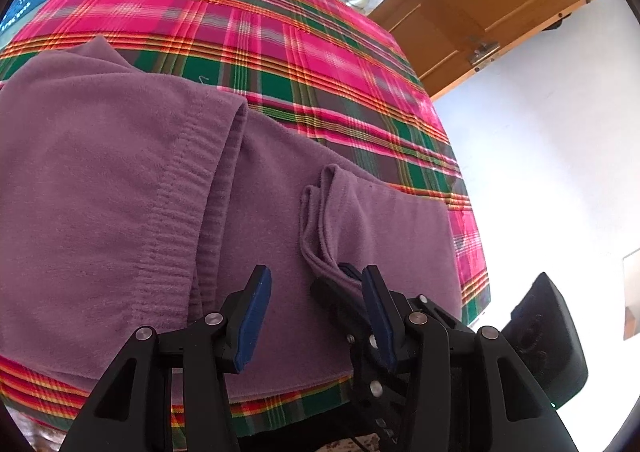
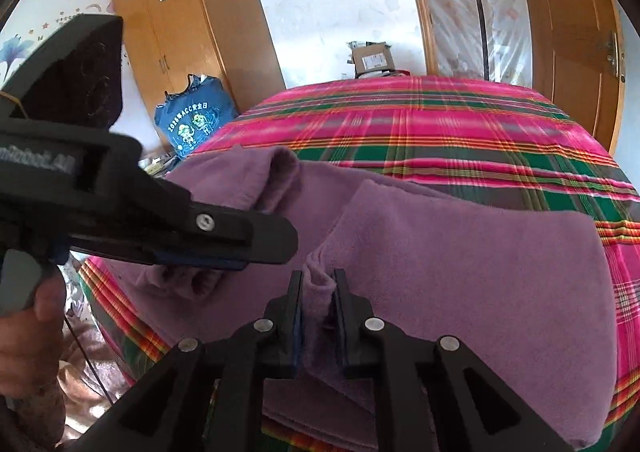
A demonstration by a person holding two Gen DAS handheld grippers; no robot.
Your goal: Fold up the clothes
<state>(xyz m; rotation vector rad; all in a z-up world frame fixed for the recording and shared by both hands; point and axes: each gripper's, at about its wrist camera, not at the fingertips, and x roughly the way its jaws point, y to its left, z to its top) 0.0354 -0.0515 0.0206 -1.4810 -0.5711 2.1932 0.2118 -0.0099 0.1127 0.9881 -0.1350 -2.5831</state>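
Observation:
A purple fleece garment (image 1: 120,172) with a ribbed band lies partly folded on a pink and green plaid cover (image 1: 280,32). My left gripper (image 1: 316,272) is open just above the flat cloth, with nothing pinched between its blue pads. Right beside its right finger, my right gripper (image 1: 346,276) holds a raised fold of the garment. In the right wrist view the right gripper (image 2: 318,276) is shut on that narrow purple fold of the garment (image 2: 460,272). The left gripper (image 2: 256,248) reaches in from the left, over a bunched ribbed edge.
The plaid cover (image 2: 440,124) drops off close on the near and right sides. A wooden door (image 1: 500,4) stands beyond the right edge. A wardrobe (image 2: 180,32), a blue printed bag (image 2: 196,120) and a cardboard box (image 2: 372,58) lie behind. A person's hand (image 2: 28,332) grips the left handle.

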